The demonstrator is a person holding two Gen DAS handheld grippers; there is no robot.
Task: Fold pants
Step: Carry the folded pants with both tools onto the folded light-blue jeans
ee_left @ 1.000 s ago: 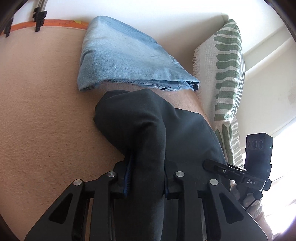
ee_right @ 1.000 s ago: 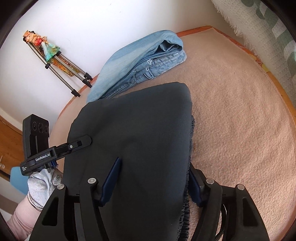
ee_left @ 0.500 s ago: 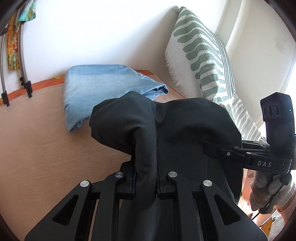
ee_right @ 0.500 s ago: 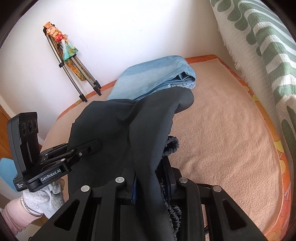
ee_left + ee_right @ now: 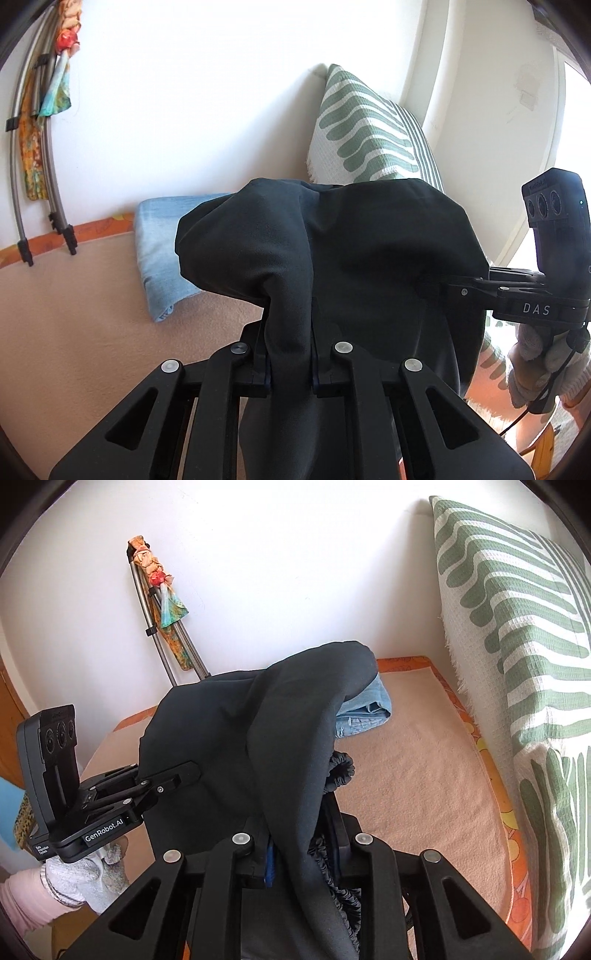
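The dark pants hang in the air, held up between both grippers above the peach blanket. My left gripper is shut on a bunched fold of the dark fabric. My right gripper is shut on the pants near the gathered elastic waistband. Each gripper shows in the other's view, the right one and the left one, both clamped on the cloth's edge. The fingertips are hidden by fabric.
Folded light-blue jeans lie on the blanket by the wall, also in the right wrist view. A green-and-white patterned pillow leans at the right. A metal tripod with a colourful cloth stands against the wall.
Both grippers have closed on the dark pants and lifted them off the blanket. The cameras now sit higher and tilted up, so the jeans appear lower and farther away.
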